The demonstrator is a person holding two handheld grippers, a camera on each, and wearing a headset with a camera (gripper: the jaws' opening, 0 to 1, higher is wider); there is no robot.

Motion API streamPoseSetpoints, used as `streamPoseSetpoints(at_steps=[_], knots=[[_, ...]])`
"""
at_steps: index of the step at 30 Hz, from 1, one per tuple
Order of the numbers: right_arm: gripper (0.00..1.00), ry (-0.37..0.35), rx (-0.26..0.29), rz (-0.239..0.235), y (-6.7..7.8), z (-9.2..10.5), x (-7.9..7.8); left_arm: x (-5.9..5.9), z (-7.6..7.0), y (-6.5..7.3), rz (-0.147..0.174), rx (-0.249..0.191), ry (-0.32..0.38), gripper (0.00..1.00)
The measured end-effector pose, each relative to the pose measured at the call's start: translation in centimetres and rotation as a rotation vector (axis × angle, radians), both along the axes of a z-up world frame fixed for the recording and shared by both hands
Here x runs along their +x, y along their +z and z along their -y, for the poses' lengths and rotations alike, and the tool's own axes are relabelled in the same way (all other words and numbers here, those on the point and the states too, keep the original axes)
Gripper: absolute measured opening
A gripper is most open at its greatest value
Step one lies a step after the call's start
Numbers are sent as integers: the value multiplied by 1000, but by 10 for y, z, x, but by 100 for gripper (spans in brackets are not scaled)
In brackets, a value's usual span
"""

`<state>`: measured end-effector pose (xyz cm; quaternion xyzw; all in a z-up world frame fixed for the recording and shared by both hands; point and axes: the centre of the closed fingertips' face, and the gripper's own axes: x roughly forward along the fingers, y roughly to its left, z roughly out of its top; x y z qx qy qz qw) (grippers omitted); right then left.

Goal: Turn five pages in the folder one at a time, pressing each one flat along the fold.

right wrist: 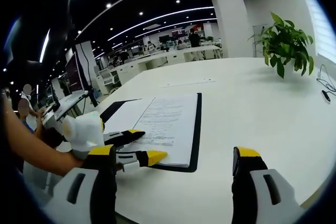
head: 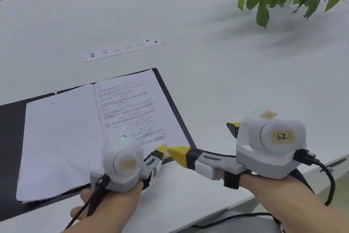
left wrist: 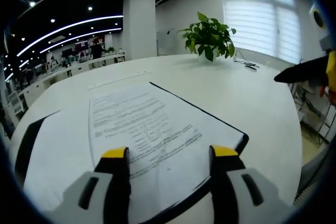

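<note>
Left tongs (left wrist: 165, 153) and right tongs (right wrist: 176, 153), yellow-tipped, both agape by smooth printed pages (head: 131, 107) in a thin black folder (head: 10, 135)

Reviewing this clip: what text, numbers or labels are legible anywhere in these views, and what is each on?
"62", then a mark I cannot read: handwritten on the tan sticker on the right gripper.
Pale sticker on the left gripper: faint writing, unreadable.
Printed page in the folder: lines of text, too small to read.
Socket strip on the table: markings too blurred to read.
</note>
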<state>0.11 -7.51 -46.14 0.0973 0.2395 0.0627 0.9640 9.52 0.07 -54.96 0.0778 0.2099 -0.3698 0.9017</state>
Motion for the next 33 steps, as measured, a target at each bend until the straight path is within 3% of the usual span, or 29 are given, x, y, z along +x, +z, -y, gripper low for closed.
streamPoseSetpoints(at_steps=[13,26,29,33], knots=[[91,6,8,-24,-8,0,2,1,2,0,6,-17,0,57],[90,11,4,-33,-9,-1,6,7,1,1,-12,7,29,39],[90,21,2,-38,-10,-2,6,16,-7,0,-32,15,76,25],[89,32,19,-48,-10,-7,9,19,-10,0,-34,30,58,19]])
